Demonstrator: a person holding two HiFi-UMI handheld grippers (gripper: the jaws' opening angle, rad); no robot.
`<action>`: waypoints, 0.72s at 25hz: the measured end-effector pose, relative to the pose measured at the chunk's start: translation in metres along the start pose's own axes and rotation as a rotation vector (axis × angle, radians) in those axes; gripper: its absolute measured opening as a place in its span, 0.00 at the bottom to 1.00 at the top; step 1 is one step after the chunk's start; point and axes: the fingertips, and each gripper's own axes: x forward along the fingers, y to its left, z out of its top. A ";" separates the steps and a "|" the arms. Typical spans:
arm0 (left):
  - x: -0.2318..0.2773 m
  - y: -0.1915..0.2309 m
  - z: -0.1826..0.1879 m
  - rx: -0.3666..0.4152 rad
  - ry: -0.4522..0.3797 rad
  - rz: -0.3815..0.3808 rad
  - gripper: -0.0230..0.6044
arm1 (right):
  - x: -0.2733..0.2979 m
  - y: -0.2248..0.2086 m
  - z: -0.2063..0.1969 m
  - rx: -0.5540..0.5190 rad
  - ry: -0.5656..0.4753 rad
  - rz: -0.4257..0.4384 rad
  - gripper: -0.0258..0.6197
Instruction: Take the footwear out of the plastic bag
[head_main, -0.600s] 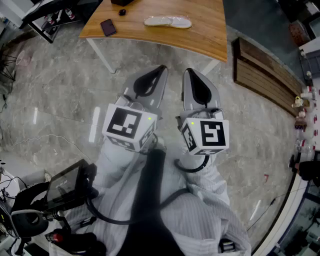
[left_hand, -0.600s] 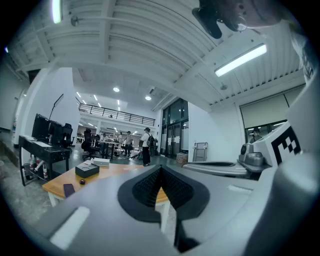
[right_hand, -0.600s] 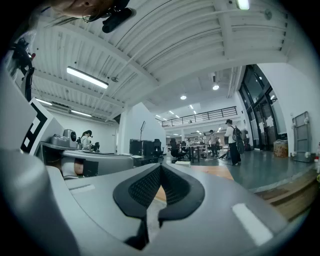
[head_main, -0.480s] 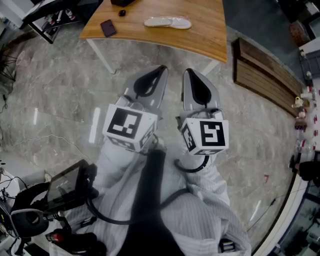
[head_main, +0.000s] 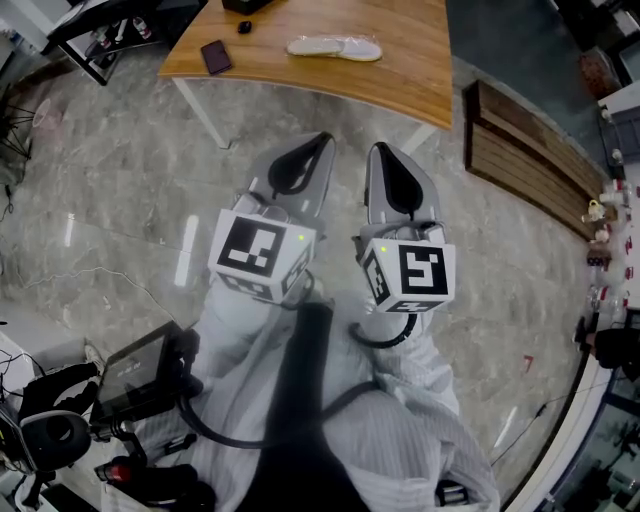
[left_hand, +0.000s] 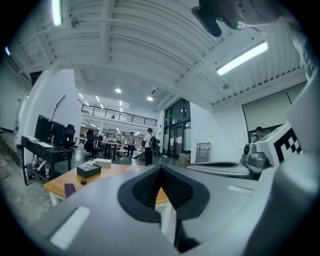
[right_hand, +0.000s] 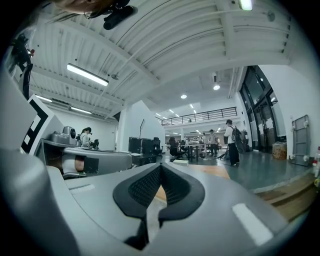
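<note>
Marble floor (head_main: 110, 190) separates the person from the bench (head_main: 400, 75), where the footwear (head_main: 335, 45) lies in its plastic bag (head_main: 372, 47), well away. Left tongs (head_main: 322, 140) and right tongs (head_main: 378, 150) are pressed together, empty; reaching unopened would likely shove the bag toward the phone (head_main: 216, 55).

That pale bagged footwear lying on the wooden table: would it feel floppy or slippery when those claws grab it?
Probably floppy and light: the bagged footwear lies thin and flat on the table. Its plastic bag looks smooth, so it may slip or crumple when pinched.
</note>
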 end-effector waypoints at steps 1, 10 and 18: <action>0.002 0.002 -0.001 0.005 0.001 0.005 0.04 | 0.002 -0.002 -0.002 -0.002 0.007 0.001 0.06; 0.044 0.024 -0.033 -0.016 0.076 0.078 0.04 | 0.036 -0.049 -0.023 0.018 0.067 0.022 0.06; 0.161 0.114 -0.046 -0.020 0.094 0.089 0.04 | 0.172 -0.096 -0.037 0.016 0.084 0.017 0.06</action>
